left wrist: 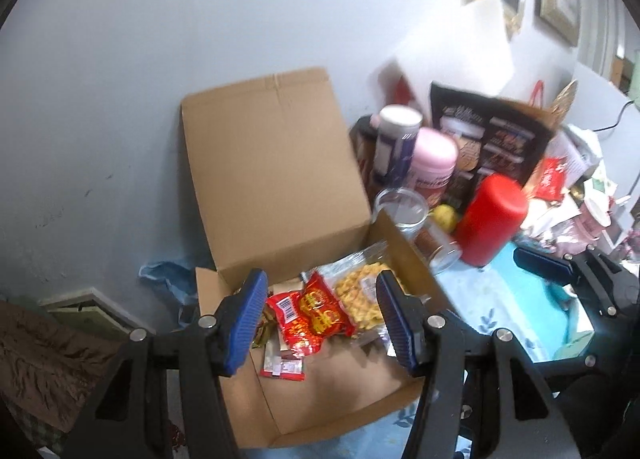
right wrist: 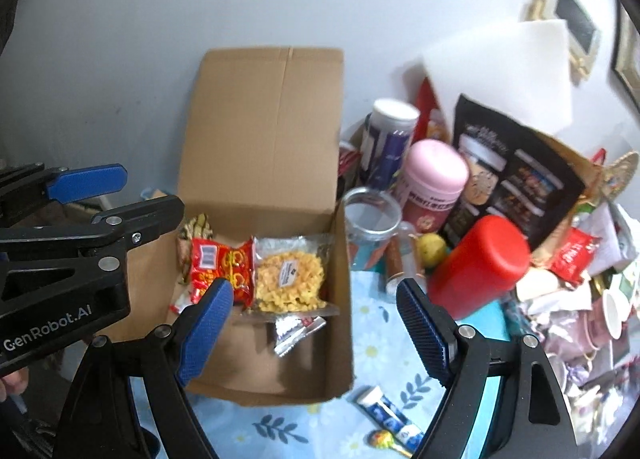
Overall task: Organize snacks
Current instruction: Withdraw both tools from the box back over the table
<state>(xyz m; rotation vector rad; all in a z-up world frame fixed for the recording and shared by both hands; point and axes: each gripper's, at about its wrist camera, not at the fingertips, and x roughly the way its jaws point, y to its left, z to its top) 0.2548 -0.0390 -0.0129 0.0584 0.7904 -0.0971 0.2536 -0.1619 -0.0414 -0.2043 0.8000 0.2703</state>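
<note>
Snacks: red packet [right wrist: 222, 263] and yellow crisps bag [right wrist: 289, 279] lie inside cardboard box [left wrist: 280, 163].
Box: lid raised, on tabletop [right wrist: 372, 323].
Left gripper [left wrist: 320, 315]: above box, fingers released, empty.
Right gripper [right wrist: 316, 323]: over box's right wall, fingers released, empty.
Red canister [right wrist: 480, 263]: right of box.

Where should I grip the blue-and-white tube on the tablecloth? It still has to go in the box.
Grip the tube across its narrow middle, coming from above. It lies flat and angled beside the box, so turn the jaws crosswise to its length. The lollipop near its lower end leaves less room there.
</note>
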